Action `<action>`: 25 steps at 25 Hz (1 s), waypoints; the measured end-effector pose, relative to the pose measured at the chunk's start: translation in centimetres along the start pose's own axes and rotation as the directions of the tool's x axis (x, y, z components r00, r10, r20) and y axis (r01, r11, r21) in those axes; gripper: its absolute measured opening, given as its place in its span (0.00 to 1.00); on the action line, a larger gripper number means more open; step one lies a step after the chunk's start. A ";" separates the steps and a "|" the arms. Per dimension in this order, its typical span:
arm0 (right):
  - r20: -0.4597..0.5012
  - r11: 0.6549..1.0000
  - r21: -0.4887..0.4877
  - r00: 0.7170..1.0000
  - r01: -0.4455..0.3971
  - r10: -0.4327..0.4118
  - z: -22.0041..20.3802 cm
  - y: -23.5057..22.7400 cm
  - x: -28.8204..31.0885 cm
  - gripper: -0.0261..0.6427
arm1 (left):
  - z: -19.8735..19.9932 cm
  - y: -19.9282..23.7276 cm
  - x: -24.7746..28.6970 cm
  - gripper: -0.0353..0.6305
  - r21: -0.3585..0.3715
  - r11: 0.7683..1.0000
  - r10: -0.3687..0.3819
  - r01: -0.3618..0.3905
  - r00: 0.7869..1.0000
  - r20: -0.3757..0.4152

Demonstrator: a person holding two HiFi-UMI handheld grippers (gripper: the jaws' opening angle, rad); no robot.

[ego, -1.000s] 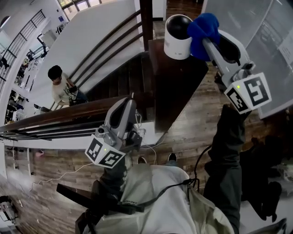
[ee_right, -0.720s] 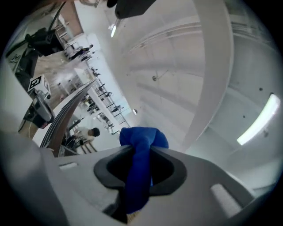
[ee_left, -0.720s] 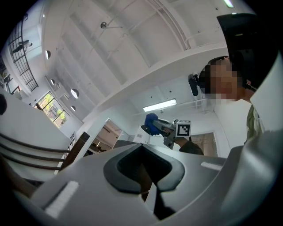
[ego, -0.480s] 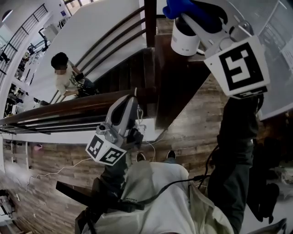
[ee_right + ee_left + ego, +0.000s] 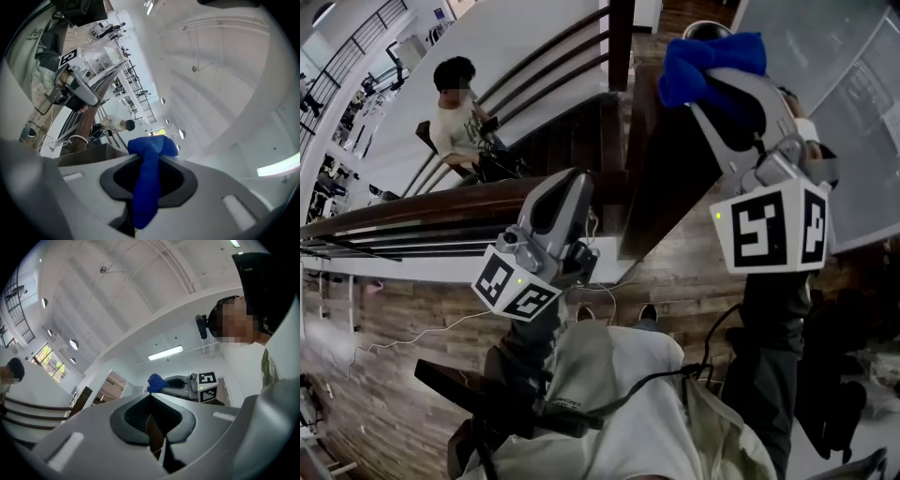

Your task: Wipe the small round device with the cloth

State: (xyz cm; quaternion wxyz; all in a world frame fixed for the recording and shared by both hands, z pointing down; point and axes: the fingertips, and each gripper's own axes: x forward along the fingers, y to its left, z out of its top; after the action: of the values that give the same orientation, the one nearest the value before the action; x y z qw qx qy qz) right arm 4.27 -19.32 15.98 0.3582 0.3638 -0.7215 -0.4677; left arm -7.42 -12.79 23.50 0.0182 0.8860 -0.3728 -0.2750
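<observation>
Holding a bunched blue fabric cloth [image 5: 146, 187] clamped between its jaws, my right gripper [image 5: 708, 89] is raised above the dark wooden ledge [image 5: 661, 187]. The cloth lies over the small round dark-topped device [image 5: 703, 29], only its upper edge showing. My left gripper [image 5: 150, 398], jaws together and empty, hangs near the brown wooden handrail [image 5: 412, 225].

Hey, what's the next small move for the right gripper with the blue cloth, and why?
Probably ease the right gripper down slightly and drag the bunched blue cloth across the small round device. Its jaws are shut on the cloth, which in the head view covers all but the device's top rim. Whether the cloth touches the device can't be told, so a light press comes first.
</observation>
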 end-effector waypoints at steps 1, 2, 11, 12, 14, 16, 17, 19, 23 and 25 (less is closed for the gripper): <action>-0.014 1.000 -0.008 1.000 -0.009 0.009 -0.3 0.8 0.1 0.17 | 0.1 -0.2 0.5 0.06 0.016 1.000 -0.018 0.018 1.000 -0.006; -0.025 1.000 -0.017 1.000 -0.010 0.009 -0.4 1.3 0.0 0.17 | 0.3 -0.4 1.1 0.06 0.034 0.999 -0.035 0.035 0.999 -0.015; -0.180 0.950 -0.270 0.961 0.155 -0.208 2.3 -3.9 1.6 0.17 | 3.4 -1.5 4.6 0.06 0.138 0.989 -0.053 0.051 0.998 0.014; -0.202 0.953 -0.274 0.961 0.129 -0.188 1.8 -3.4 2.2 0.17 | 3.2 -1.9 4.7 0.06 0.128 0.991 -0.052 0.049 0.998 0.020; -0.218 0.953 -0.281 0.960 0.109 -0.174 0.7 -2.3 2.7 0.17 | 2.3 -2.3 4.7 0.06 0.099 0.994 -0.052 0.050 0.998 0.024; -0.227 0.961 -0.268 0.964 0.072 -0.136 0.3 -0.7 2.7 0.17 | 1.7 -2.7 4.1 0.06 0.070 0.996 -0.054 0.052 0.998 0.029; -0.236 0.965 -0.261 0.966 0.041 -0.105 0.2 0.3 2.7 0.17 | 1.6 -2.7 3.6 0.06 0.058 0.997 -0.052 0.050 0.998 0.032; -0.251 0.970 -0.241 0.967 -0.027 -0.036 0.1 2.6 2.8 0.17 | 1.5 -2.6 2.4 0.06 0.038 0.998 -0.044 0.042 0.998 0.036; -0.189 0.989 -0.149 0.982 -0.011 -0.017 0.0 3.8 2.5 0.17 | 0.9 -1.6 1.4 0.06 0.022 1.000 -0.021 0.021 1.000 0.021; -0.125 0.995 -0.083 0.990 0.048 -0.059 0.1 3.1 1.7 0.17 | 0.4 -1.0 1.3 0.06 0.018 1.000 -0.014 0.014 1.000 0.009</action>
State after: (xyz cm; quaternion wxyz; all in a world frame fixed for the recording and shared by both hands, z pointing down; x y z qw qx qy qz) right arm 2.77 -19.78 19.12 0.4049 0.3975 -0.6679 -0.4815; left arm -6.26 -12.84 22.30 0.0065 0.8875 -0.3691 -0.2757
